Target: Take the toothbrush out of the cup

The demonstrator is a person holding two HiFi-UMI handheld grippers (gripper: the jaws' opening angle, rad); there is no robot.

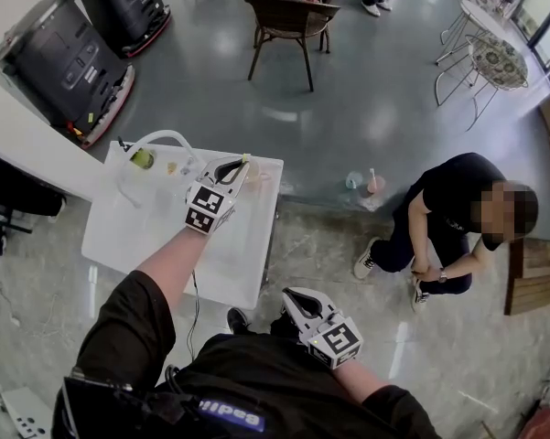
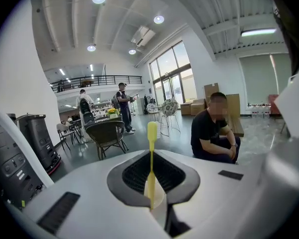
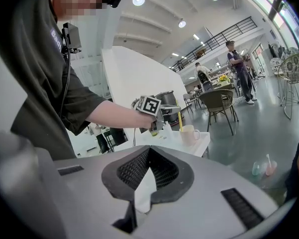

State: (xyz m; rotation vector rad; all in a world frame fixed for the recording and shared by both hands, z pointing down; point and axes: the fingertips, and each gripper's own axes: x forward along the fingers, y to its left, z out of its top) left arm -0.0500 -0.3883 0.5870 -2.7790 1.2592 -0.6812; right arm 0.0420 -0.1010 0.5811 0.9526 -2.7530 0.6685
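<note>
Yellow plastic is seen between the jaws of the left tool (image 2: 151, 199). The toothbrush (image 2: 151, 158) is clenched there by its thin handle and is held upright, with the brush head on top. In the right gripper view the toothbrush is found directly above the left part of the cup (image 3: 191, 135), and its lower end seems to reach the rim; whether it is fully clear of the cup cannot be decided from this view. The cup (a pale, pinkish mug with a handle) stands on the white desk (image 1: 247, 263), near the far right corner. The right tool (image 3: 142, 193) is kept low and well apart from the desk, close to the person's body; its jaws are pressed together and nothing is held in them.

The grasp is judged to be done and the lifting to be well under way. What is left is small: the lower end must be raised over the rim and the toothbrush carried away from the cup.
</note>
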